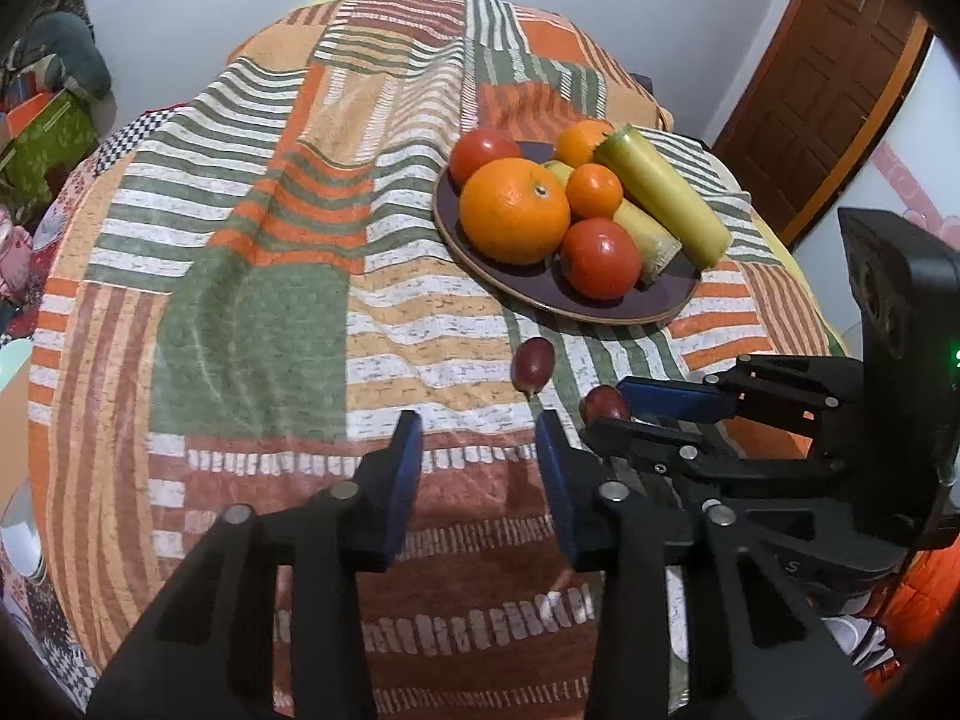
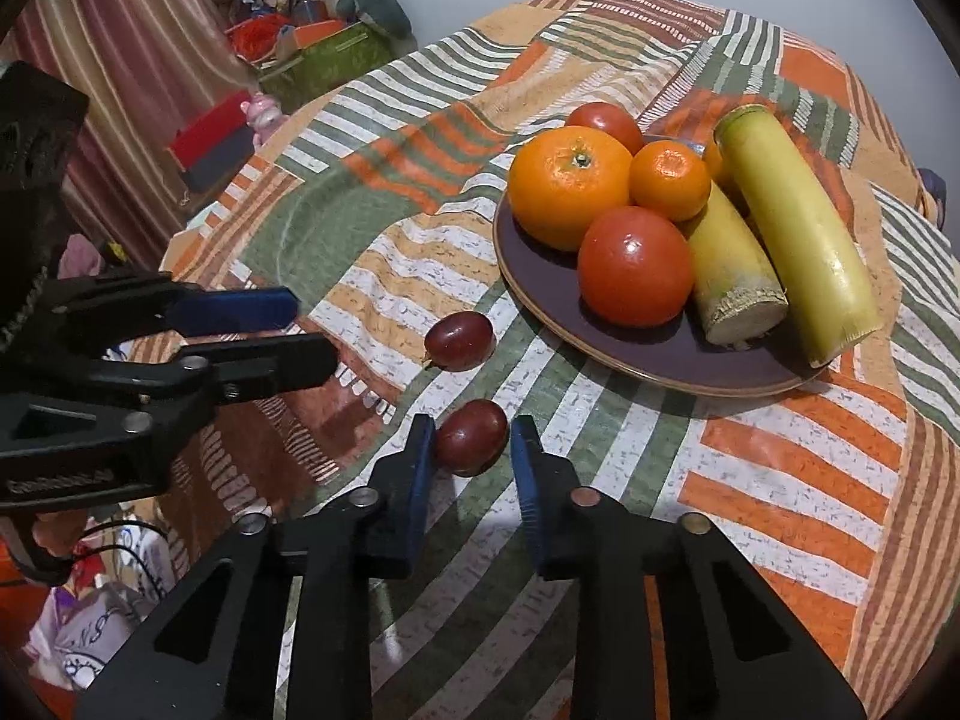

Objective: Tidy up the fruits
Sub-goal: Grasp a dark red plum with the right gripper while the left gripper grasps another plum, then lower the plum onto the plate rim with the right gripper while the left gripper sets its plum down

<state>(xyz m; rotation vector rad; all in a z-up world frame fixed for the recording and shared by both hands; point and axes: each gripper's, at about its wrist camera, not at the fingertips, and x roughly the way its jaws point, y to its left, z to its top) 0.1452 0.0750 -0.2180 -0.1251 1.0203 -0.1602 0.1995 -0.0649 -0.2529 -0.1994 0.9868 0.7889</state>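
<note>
While two grapes (image 2: 459, 341) lie loose, the right tool (image 2: 471, 441) straddles one unclenched; the left tool (image 1: 477, 438) gapes, released.

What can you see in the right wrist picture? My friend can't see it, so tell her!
The right gripper is open around a red grape lying on a striped tablecloth. A second grape lies just beyond, near a purple plate holding oranges, tomatoes and two yellow-green stalks. The left gripper reaches in from the left.
</note>
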